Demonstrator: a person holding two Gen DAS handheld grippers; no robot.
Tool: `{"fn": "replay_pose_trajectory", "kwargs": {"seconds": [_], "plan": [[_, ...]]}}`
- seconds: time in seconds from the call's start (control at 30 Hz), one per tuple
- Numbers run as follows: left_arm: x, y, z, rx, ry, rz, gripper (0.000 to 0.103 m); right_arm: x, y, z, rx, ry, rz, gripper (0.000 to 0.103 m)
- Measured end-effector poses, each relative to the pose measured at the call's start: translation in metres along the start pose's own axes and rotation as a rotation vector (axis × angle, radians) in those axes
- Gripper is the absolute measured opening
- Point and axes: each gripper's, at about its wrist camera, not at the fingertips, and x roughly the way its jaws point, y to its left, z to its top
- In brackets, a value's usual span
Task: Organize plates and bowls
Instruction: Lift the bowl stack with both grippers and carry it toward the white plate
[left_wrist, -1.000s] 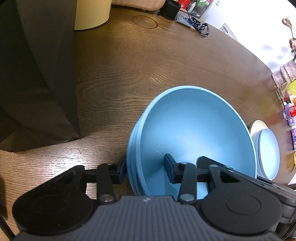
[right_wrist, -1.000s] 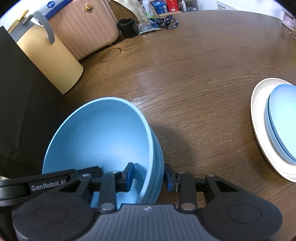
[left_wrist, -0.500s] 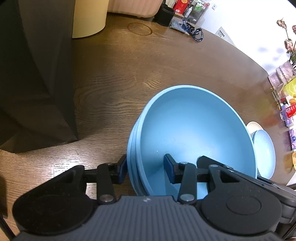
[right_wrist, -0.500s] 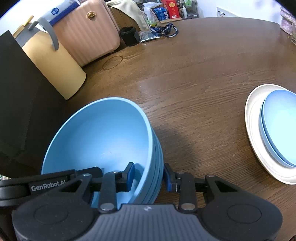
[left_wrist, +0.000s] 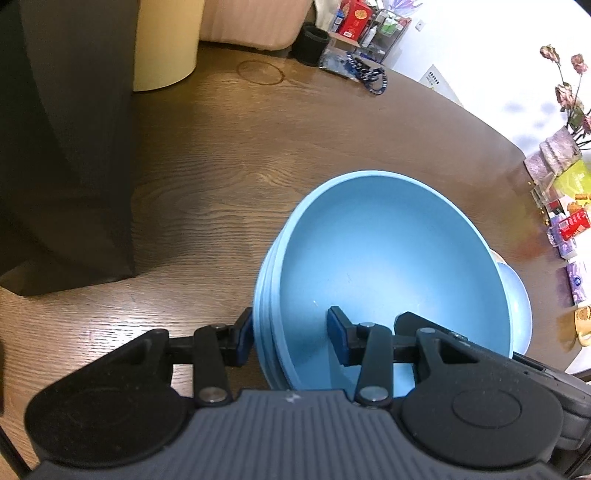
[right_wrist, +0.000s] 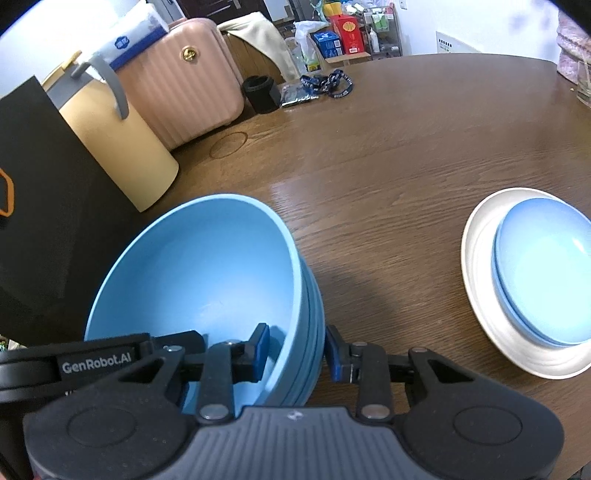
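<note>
Gripping nested blue bowls from both sides.
Pinching opposite rims with left gripper and right gripper, above wooden table.

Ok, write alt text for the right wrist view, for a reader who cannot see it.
The right claw grips the wall of a stack of nested light blue bowls, one pad inside and one outside, above a brown wooden table. To the right, a pale blue shallow dish sits on a white round plate; a pink ribbed suitcase stands behind.
</note>
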Motion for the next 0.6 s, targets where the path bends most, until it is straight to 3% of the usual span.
{"fn": "replay_pose_trajectory", "kwargs": {"seconds": [0.6], "plan": [[0.000,-0.077,-0.006,0.086,-0.018,-0.023,0.042,-0.042,-0.064,0.007,0.048,-0.065,-0.009,0.031]]}}
